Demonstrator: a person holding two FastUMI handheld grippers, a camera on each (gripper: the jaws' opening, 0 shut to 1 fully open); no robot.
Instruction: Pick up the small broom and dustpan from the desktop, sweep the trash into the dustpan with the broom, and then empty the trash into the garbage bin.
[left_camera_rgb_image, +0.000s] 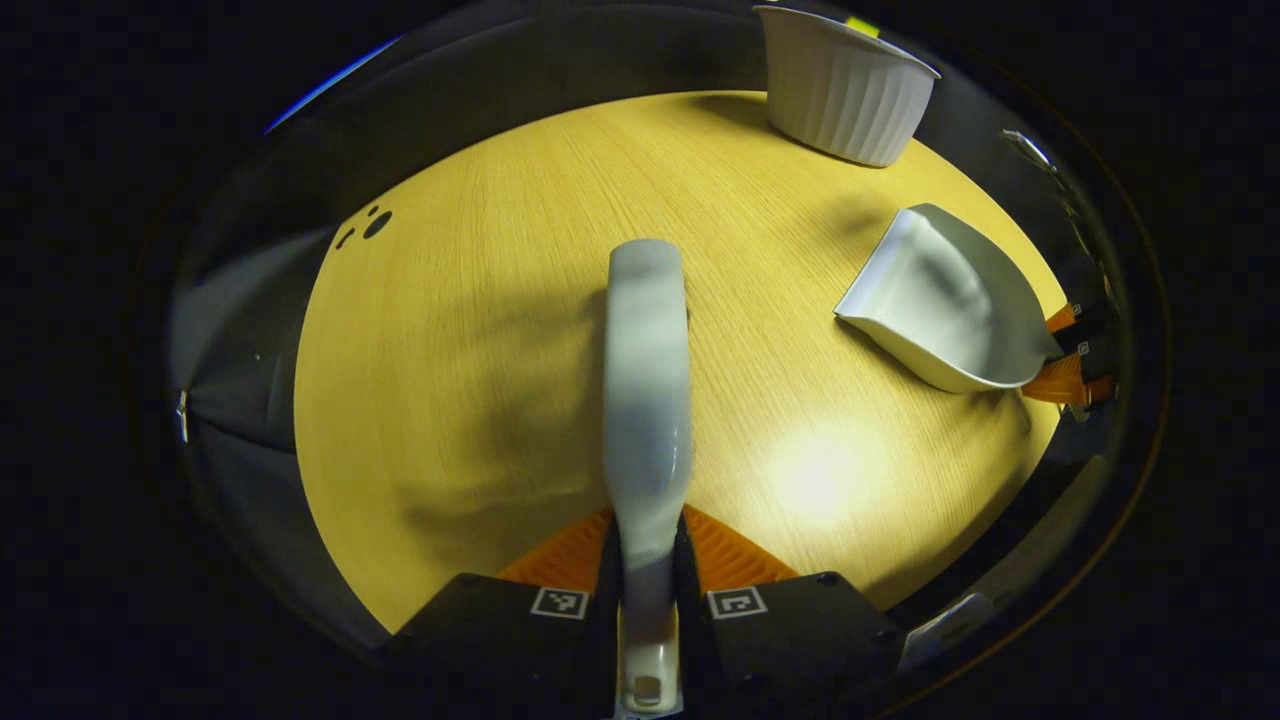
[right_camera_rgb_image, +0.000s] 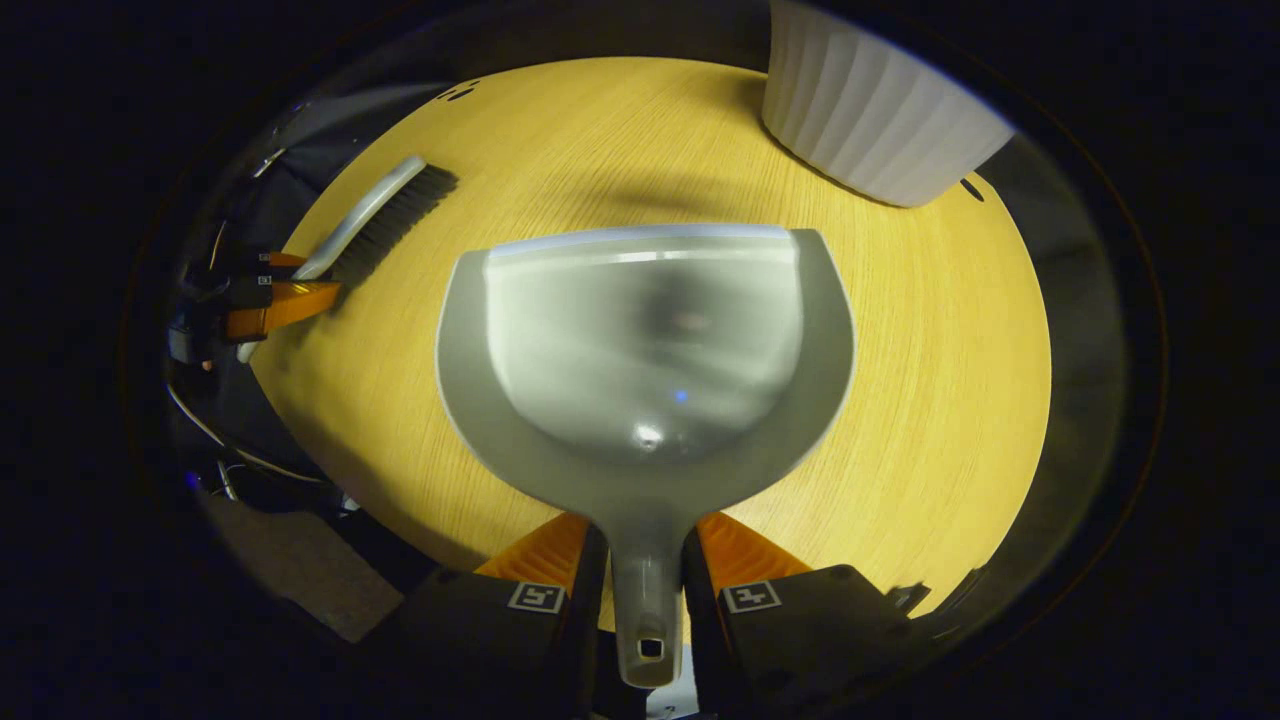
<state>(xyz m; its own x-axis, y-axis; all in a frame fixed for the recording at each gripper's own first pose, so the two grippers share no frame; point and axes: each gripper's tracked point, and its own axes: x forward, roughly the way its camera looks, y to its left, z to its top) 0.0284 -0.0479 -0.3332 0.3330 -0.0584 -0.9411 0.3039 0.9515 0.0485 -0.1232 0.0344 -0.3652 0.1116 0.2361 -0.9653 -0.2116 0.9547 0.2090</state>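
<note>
Left gripper (left_camera_rgb_image: 648, 585) fingers pinching broom (left_camera_rgb_image: 647, 400), right gripper (right_camera_rgb_image: 647, 590) fingers pinching dustpan (right_camera_rgb_image: 645, 350) handle, both hovering over open bench (left_camera_rgb_image: 480, 330); ribbed bin (left_camera_rgb_image: 843, 85) sitting at one o'clock by the far edge.

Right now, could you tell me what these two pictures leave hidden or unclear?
- Broom bristles: left gripper view, hidden under its own back.
- Garbage bin inside: both views, rim cut off at the top edge.
- Trash: none made out on the table; dark specks at its far edge are too small to tell.
- Dustpan inside: right gripper view, blurred.
</note>
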